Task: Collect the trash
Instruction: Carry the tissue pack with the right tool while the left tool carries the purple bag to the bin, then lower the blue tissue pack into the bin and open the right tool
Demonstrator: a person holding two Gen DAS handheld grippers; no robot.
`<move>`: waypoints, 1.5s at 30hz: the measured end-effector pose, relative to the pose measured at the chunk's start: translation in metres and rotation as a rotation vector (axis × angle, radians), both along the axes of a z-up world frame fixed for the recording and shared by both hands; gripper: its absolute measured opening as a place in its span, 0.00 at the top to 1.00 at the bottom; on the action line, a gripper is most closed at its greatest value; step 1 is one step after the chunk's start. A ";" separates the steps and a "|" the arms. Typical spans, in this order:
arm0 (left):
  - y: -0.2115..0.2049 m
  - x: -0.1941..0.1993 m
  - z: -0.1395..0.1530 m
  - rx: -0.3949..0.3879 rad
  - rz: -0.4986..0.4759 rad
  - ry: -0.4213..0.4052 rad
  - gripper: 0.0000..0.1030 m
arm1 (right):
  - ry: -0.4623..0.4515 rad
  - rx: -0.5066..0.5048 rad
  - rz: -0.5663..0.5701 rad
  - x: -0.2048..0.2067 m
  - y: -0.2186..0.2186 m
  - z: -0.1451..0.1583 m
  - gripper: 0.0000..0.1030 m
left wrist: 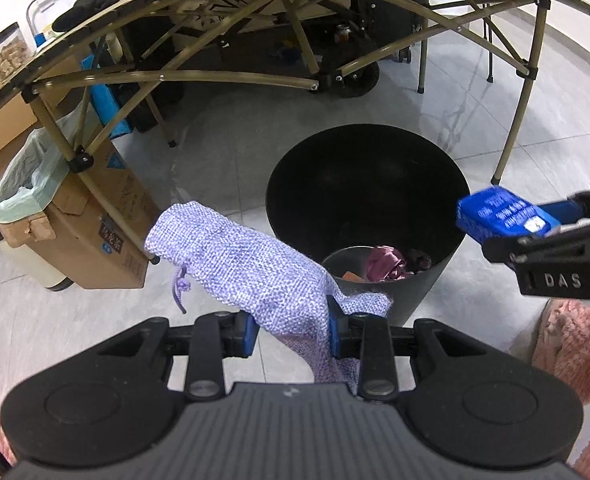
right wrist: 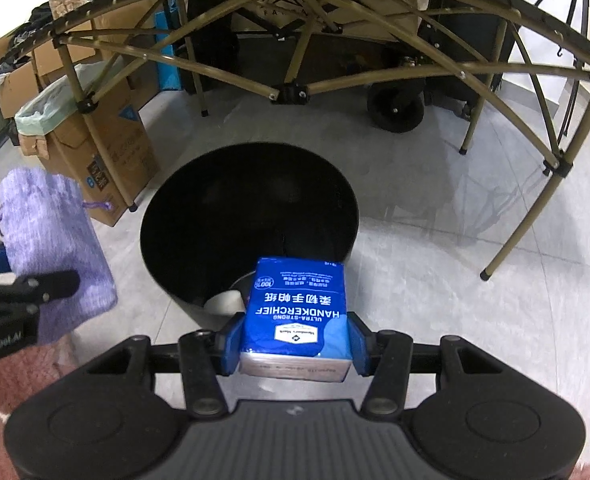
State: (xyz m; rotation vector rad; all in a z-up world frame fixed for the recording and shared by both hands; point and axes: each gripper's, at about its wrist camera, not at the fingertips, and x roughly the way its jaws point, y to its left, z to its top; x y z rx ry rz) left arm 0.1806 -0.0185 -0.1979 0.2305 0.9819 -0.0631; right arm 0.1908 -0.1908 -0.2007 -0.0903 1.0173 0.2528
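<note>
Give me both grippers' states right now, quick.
Left gripper: closed on the purple drawstring pouch.
Right gripper: closed on the blue handkerchief pack, beside the black bin.

The bin (left wrist: 365,216) stands on the floor (left wrist: 223,128) in front of me, with scraps (left wrist: 387,266) lying at its bottom. My left gripper (left wrist: 293,330) holds a pouch (left wrist: 251,264) just left of the bin's near rim. My right gripper (right wrist: 293,346) holds a tissue pack (right wrist: 297,308) over the near rim. Behind the bin stands the folding counter's frame (right wrist: 291,94), and a lined cardboard box (left wrist: 75,216) sits to the left beneath it.
</note>
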 end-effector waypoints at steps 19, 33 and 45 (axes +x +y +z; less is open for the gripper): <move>-0.009 0.039 -0.024 0.032 -0.067 0.028 0.68 | -0.012 0.003 0.032 0.057 0.012 -0.020 0.51; -0.013 0.041 -0.028 0.042 -0.078 -0.006 0.68 | -0.056 0.005 0.074 0.070 0.024 -0.028 0.51; -0.008 0.042 -0.022 0.035 -0.049 -0.042 0.68 | -0.066 0.007 0.107 0.081 0.030 -0.041 0.42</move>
